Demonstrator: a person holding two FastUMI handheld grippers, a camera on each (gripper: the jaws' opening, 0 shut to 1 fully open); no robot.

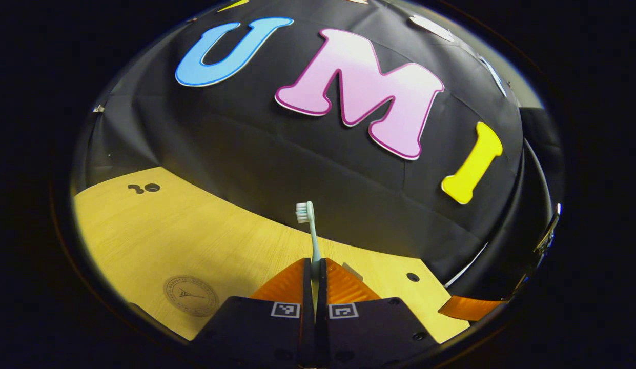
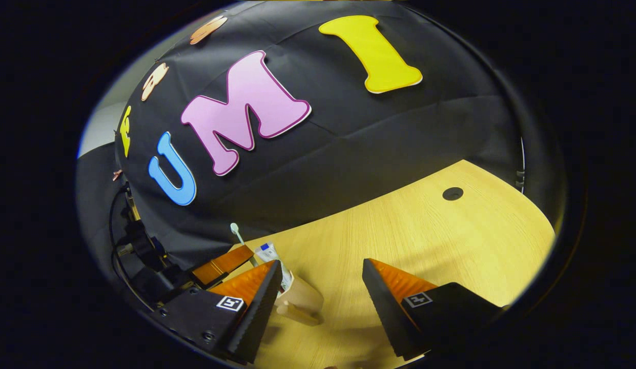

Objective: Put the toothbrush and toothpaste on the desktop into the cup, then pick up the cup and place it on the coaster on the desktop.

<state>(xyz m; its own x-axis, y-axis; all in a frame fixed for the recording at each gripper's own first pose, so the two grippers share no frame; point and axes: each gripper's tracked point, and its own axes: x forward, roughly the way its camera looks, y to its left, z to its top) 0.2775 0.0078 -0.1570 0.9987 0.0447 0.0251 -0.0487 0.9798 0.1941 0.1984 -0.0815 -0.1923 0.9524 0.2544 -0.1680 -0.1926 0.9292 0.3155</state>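
Note:
My left gripper (image 1: 315, 265) is shut on the handle of a pale green toothbrush (image 1: 309, 225), which stands upright with its bristle head at the top, above the wooden desktop (image 1: 205, 241). A round coaster (image 1: 190, 295) lies on the desk to the lower left. In the right gripper view, a beige cup (image 2: 303, 300) with a handle stands just beside the left finger, and a white toothpaste tube (image 2: 269, 252) sticks up out of it. My right gripper (image 2: 323, 266) is open, with only tabletop between its fingers. Behind the cup, the left gripper (image 2: 223, 264) holds the toothbrush (image 2: 239, 234).
The black cloth wall runs along the desk's far edge. Small round holes (image 1: 412, 277) (image 2: 452, 193) mark the desktop (image 2: 425, 236). Cables and the body of the left gripper's holder (image 2: 143, 256) sit at the left of the right gripper view.

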